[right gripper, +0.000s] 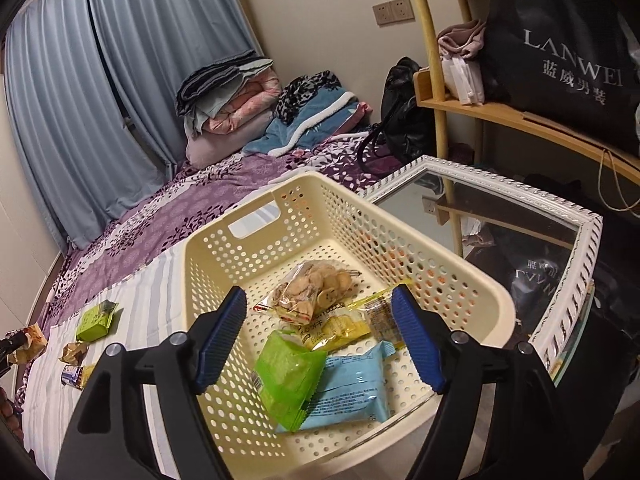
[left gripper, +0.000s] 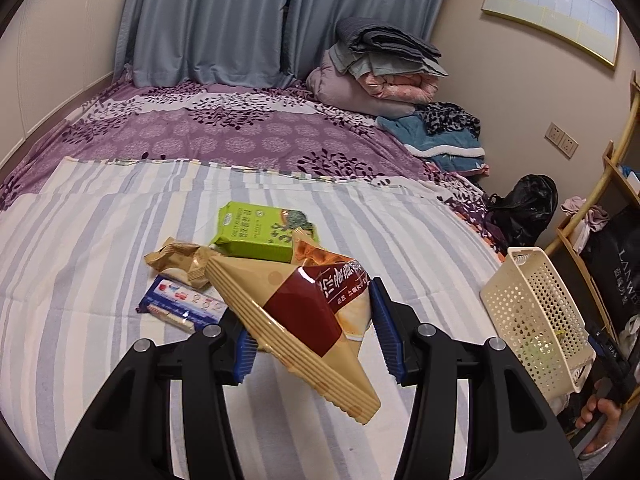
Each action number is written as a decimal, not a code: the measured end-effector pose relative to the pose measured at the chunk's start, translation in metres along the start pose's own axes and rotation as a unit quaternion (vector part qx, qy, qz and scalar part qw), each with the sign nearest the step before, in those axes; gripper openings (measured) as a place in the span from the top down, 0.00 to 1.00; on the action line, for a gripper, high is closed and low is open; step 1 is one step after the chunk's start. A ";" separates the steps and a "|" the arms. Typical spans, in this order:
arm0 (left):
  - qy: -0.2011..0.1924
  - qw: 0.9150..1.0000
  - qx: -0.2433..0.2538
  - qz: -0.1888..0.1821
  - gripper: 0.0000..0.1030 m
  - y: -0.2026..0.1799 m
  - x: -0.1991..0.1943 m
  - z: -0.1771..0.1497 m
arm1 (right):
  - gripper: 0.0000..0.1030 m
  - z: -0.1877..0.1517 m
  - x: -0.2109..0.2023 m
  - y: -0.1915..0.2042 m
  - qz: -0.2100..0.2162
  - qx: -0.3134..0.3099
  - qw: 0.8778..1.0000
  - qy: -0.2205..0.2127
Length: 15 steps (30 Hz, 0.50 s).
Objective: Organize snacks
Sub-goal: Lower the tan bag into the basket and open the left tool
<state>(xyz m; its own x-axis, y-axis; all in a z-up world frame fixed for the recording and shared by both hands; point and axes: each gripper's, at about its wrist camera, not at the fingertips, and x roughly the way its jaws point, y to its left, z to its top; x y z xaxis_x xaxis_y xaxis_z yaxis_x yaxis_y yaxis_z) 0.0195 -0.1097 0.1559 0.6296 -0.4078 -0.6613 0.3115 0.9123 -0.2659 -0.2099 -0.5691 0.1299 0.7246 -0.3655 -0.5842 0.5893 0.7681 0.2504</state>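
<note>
My left gripper (left gripper: 316, 340) is shut on a tan and maroon snack bag (left gripper: 296, 312), which hangs tilted above the striped sheet (left gripper: 80, 280). Beyond it on the sheet lie a green box (left gripper: 256, 232), a brown wrapper (left gripper: 180, 264) and a blue packet (left gripper: 180, 304). The cream perforated basket (left gripper: 536, 320) is at the right. My right gripper (right gripper: 318, 300) is open over that basket (right gripper: 460, 264), with nothing between its pads. Inside lie a green packet (right gripper: 288, 376), a light blue packet (right gripper: 352, 388), a yellow packet (right gripper: 340, 324) and a clear bag of biscuits (right gripper: 316, 288).
The basket rests partly on a glass table with a white frame (right gripper: 580, 248) beside the bed. A wooden shelf (right gripper: 500, 114) with a black shopping bag (right gripper: 560, 40) stands behind it. Folded bedding (left gripper: 376, 64) is piled at the bed's far corner by blue curtains.
</note>
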 end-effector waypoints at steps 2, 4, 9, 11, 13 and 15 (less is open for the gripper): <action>-0.002 1.000 0.010 -0.008 0.50 -0.015 0.001 0.004 | 0.21 0.000 -0.005 -0.002 -0.006 -0.003 1.000 -0.011; -0.003 1.000 0.021 -0.017 0.50 -0.030 0.003 0.007 | 0.21 0.001 -0.008 -0.004 -0.012 -0.006 1.000 -0.020; -0.005 0.997 0.057 -0.049 0.50 -0.077 0.011 0.016 | 0.21 0.003 -0.014 -0.016 -0.010 0.007 1.000 -0.027; -0.005 0.995 0.074 -0.067 0.50 -0.100 0.016 0.020 | 0.21 0.003 -0.017 -0.023 -0.012 0.013 0.999 -0.031; 0.002 0.992 0.090 -0.087 0.50 -0.123 0.022 0.022 | 0.21 0.003 -0.019 -0.029 -0.014 0.020 0.999 -0.032; 0.006 0.989 0.108 -0.102 0.50 -0.145 0.028 0.023 | 0.21 0.002 -0.021 -0.036 -0.019 0.026 0.999 -0.032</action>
<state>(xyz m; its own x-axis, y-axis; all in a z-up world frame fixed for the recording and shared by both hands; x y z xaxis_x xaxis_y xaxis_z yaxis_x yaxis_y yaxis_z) 0.0078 -0.2542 0.1920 0.5306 -0.5806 -0.6175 0.5772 0.7810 -0.2385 -0.2458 -0.5905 0.1345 0.7216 -0.4279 -0.5443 0.6334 0.7255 0.2693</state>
